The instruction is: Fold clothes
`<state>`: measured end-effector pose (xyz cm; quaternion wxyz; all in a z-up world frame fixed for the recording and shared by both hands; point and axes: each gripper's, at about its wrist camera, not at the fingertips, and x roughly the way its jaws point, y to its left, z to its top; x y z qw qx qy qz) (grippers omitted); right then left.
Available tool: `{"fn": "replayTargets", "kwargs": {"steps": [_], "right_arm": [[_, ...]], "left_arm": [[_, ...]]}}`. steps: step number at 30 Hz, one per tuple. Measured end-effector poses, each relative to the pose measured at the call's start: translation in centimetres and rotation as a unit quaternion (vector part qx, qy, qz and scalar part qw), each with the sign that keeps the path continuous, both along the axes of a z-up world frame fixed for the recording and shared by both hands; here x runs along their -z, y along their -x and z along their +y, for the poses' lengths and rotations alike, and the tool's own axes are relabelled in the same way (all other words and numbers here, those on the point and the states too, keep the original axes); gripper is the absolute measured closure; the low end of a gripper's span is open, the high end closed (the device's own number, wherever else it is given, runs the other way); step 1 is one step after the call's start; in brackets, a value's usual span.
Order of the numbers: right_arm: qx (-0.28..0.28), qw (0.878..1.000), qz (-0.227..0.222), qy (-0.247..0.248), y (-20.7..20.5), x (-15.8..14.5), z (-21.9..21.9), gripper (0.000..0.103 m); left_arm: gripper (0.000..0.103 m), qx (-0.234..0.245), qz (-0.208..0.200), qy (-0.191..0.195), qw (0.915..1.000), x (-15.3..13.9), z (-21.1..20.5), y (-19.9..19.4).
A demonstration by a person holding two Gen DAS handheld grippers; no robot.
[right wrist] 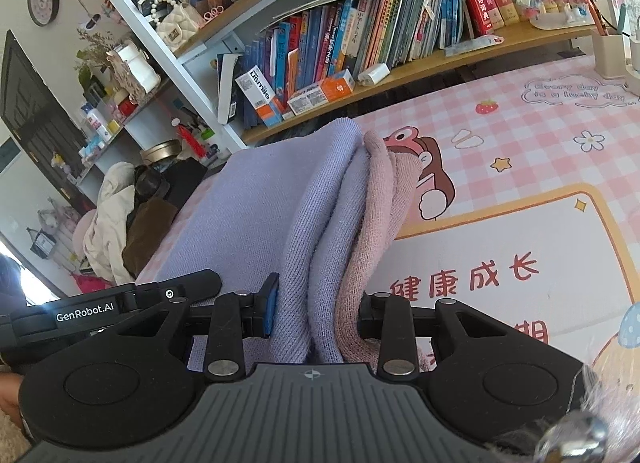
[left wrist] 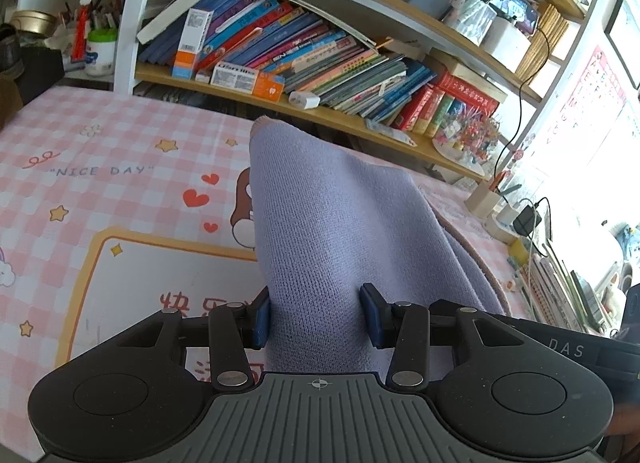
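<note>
A lavender knit garment (left wrist: 320, 223) with a dusty pink edge rises from between the blue pads of my left gripper (left wrist: 316, 317), which is shut on a bunch of it. In the right wrist view the same garment (right wrist: 280, 199) runs in thick folds with pink knit (right wrist: 380, 191) beside them. My right gripper (right wrist: 316, 315) is shut on these folds, and its right pad is hidden under the pink fabric. The cloth hangs above the pink checked table mat (left wrist: 120, 151). The two grippers stand side by side, each one's black body showing at the edge of the other's view.
A shelf packed with books (left wrist: 304, 51) runs along the back of the table. A pen holder (left wrist: 484, 199), a charger and cables crowd the right end. A heap of clothes (right wrist: 116, 223) lies past the table's left end. The printed mat (right wrist: 540, 143) stretches out to the right.
</note>
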<state>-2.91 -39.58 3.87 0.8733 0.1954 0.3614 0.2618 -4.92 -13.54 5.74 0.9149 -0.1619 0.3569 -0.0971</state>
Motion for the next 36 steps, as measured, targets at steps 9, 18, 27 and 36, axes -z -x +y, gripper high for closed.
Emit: {"fn": "replayTargets", "kwargs": {"steps": [9,18,27,36], "right_arm": [[0.0,1.0,0.005,0.006,-0.8,0.0,2.0,0.072],[0.02,1.0,0.005,0.014,-2.0,-0.4,6.1,0.072],[0.052,0.999,0.01,0.012,-3.2,-0.2,11.0,0.072],[0.079,0.997,0.009,0.007,-3.8,0.0,15.7,0.072]], "left_arm": [[0.06,-0.001,0.006,0.011,0.9999,0.5,2.1,-0.8],[0.06,0.019,0.007,0.019,0.9996,0.4,6.3,-3.1],[0.06,0.05,0.011,0.017,0.9985,0.7,11.1,-6.0],[0.06,0.075,0.008,0.014,0.997,1.0,15.4,-7.9]]}}
